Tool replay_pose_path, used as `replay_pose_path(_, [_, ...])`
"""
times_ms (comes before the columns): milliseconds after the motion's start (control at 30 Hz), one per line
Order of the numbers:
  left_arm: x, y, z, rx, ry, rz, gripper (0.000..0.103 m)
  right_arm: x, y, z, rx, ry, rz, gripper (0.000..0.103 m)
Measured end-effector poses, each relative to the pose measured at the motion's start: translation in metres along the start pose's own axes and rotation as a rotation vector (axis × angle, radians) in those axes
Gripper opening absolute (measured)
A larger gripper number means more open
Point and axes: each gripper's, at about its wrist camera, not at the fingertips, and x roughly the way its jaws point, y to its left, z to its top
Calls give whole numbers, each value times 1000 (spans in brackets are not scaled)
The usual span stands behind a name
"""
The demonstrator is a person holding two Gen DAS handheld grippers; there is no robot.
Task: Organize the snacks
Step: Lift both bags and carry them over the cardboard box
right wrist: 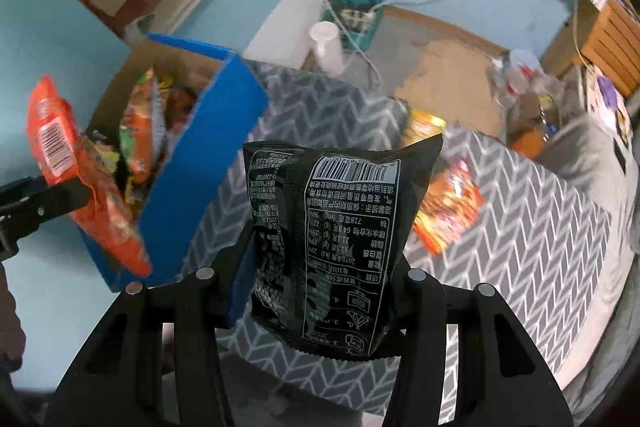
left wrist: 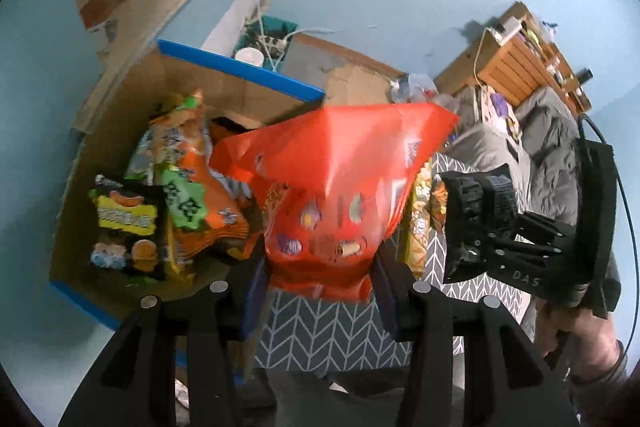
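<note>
The left tongs (left wrist: 320, 291) clamp an orange snack bag (left wrist: 332, 187), which hangs beside the blue-edged cardboard box (left wrist: 240, 71), probably just short of its opening. The right tongs (right wrist: 320, 291) grip a black packet (right wrist: 332, 227) over the chevron bedcover (right wrist: 520, 227), farther from the box.

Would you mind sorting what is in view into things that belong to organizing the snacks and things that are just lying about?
Belongs to the job:
- orange snack bag, held in the left tool
- black snack bag, held in the right tool
- blue-edged cardboard box of snacks
- loose snack packets on the patterned cloth

Just lying about:
- white cup
- teal basket
- grey bedding
</note>
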Motion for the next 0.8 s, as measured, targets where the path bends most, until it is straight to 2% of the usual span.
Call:
replay_pose_path(200, [-14, 28, -3, -57, -33, 25, 48, 8, 39, 21, -73, -3, 43, 50])
replay_pose_path(500, [-8, 66, -19, -122, 1, 81, 48, 23, 90, 48, -156, -5, 107, 50])
replay_pose_path(800, [7, 92, -24, -171, 24, 120, 49, 44, 132, 69, -223, 10, 121, 51])
